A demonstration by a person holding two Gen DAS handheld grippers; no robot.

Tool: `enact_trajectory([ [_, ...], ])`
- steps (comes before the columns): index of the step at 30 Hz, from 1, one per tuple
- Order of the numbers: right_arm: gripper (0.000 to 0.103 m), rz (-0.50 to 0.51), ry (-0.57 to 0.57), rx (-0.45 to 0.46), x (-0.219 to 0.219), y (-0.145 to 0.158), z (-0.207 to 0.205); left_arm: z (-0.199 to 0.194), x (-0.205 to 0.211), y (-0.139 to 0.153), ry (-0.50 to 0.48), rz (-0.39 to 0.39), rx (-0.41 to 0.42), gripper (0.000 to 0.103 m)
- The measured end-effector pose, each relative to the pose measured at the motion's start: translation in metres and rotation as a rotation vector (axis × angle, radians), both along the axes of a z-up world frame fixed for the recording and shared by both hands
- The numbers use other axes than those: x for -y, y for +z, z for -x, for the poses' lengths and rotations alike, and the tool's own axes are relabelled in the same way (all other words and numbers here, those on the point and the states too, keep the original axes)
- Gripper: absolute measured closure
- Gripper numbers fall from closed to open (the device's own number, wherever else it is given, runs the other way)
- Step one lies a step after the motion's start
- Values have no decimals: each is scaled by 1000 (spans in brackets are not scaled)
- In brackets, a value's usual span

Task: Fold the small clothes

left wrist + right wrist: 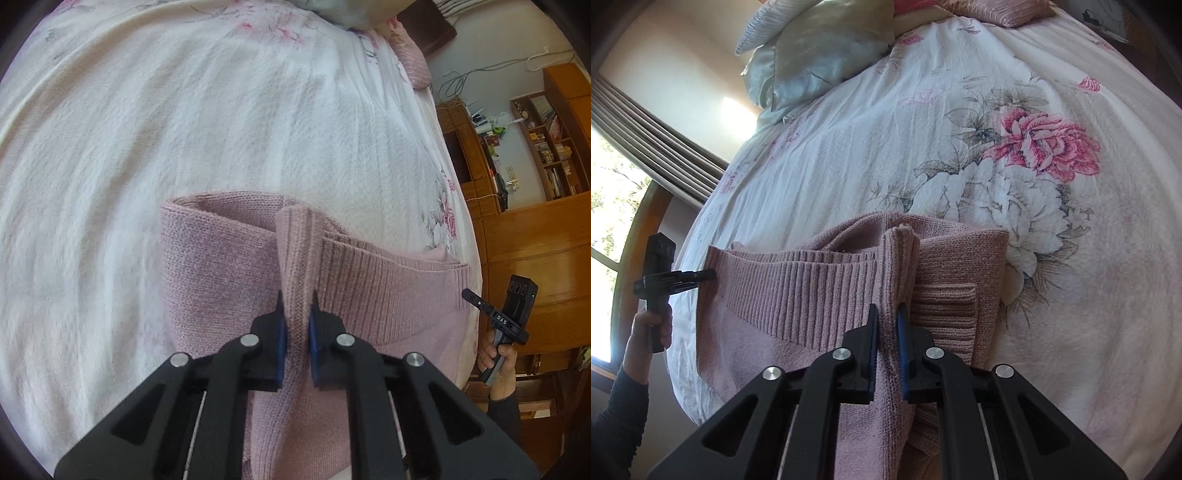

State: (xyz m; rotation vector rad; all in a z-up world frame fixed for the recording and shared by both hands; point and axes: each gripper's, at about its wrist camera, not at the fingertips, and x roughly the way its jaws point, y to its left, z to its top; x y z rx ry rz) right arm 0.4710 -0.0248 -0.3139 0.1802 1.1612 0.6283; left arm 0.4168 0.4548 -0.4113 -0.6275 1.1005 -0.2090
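I have both tools clamped on the pink knitted sweater (229,258), which lies on the floral bedspread (147,129) near the bed's edge. My left gripper (297,306) is nearly closed, its 2 blue-padded fingers (281,332) pinching a raised ridge of knit that stands up above the rest of the sweater. My right gripper (886,314) is in the same condition, squeezed onto an upright fold of the same garment. The sweater's ribbed hem (798,284) runs between the 2 pinched folds. In the left wrist view a hand (498,358) holds the other tool at the sweater's far corner, beside wooden shelving (546,140). Beyond the sweater in the right wrist view sit a large pink rose print (1045,147) and pale cushions (820,51).
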Motion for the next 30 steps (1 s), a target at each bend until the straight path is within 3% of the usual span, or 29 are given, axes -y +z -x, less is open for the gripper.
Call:
enact_trajectory([
  [7, 95, -68, -21, 108, 12, 51, 11, 24, -12, 51, 29, 22, 192, 96],
  [12, 95, -92, -57, 138, 9, 68, -3, 13, -33, 53, 77, 62, 204, 96],
  [19, 95, -19, -118, 42, 0, 23, -43, -22, -46, 1, 106, 113, 71, 96],
  [25, 95, -8, -177, -18, 11, -13, -61, -33, -62, -26, 140, 168, 28, 95],
  [27, 95, -2, -183, -28, 11, -24, -62, -32, -62, -27, 134, 163, 30, 91],
  [28, 94, 4, -182, -25, 10, -28, -61, -29, -62, -26, 139, 164, 31, 84],
  [30, 86, 0, -174, -14, 8, -29, -57, -20, -66, -17, 162, 170, 56, 56],
])
